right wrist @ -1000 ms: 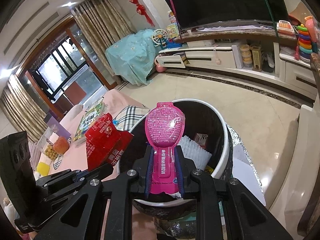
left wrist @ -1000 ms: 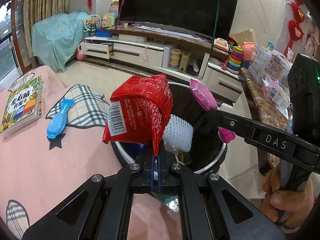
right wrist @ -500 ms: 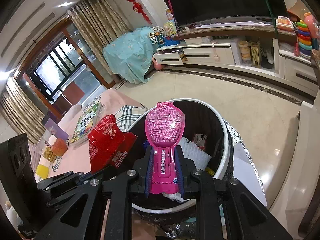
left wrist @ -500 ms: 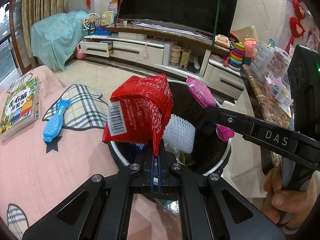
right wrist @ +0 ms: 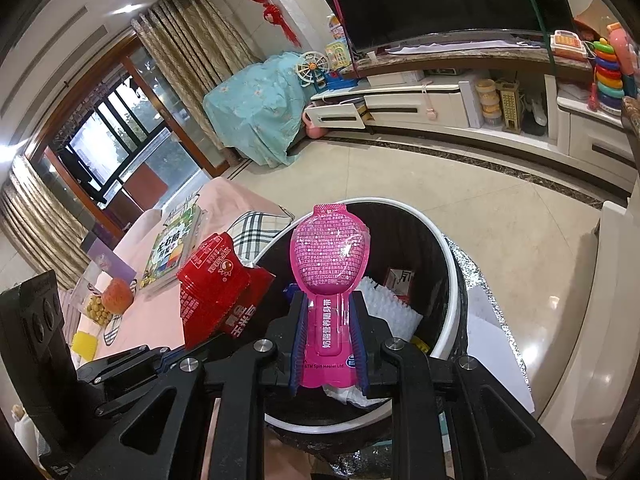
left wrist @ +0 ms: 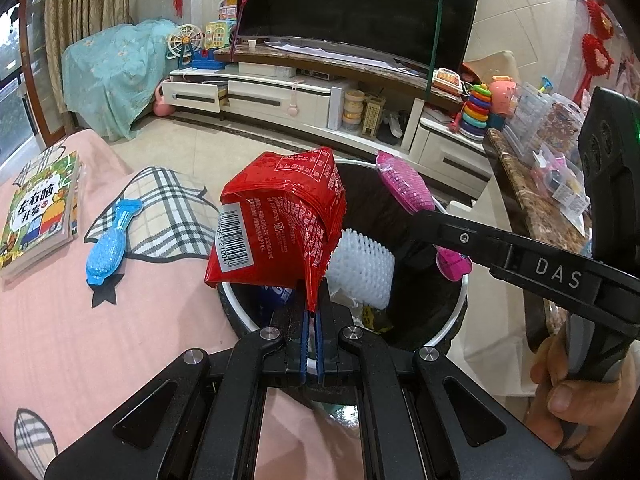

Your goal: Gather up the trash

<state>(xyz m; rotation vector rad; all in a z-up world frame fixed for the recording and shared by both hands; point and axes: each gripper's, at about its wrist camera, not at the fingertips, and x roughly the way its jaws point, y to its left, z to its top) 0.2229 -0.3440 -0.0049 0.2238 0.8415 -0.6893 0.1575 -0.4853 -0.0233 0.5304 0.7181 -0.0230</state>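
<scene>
My left gripper (left wrist: pixel 311 312) is shut on a red snack wrapper (left wrist: pixel 276 220) and holds it over the near rim of the black trash bin (left wrist: pixel 452 320). My right gripper (right wrist: pixel 327 344) is shut on a pink spoon-shaped wrapper (right wrist: pixel 330 256) and holds it over the same bin (right wrist: pixel 448 248). The pink wrapper (left wrist: pixel 404 186) and the right gripper show at the right in the left wrist view. The red wrapper (right wrist: pixel 216 288) shows at the left in the right wrist view. A blue wrapper (left wrist: pixel 110 240) lies on the pink table cover.
The bin holds white foam netting (left wrist: pixel 362 266) and other trash. A children's book (left wrist: pixel 36 208) lies on the table's far left. Fruit and a yellow item (right wrist: pixel 84 344) sit further along the table. A TV stand (left wrist: pixel 300 96) stands behind across the tiled floor.
Both grippers have shifted slightly over the bin with their wrappers still held. The view has drifted a little; nothing was let go.
</scene>
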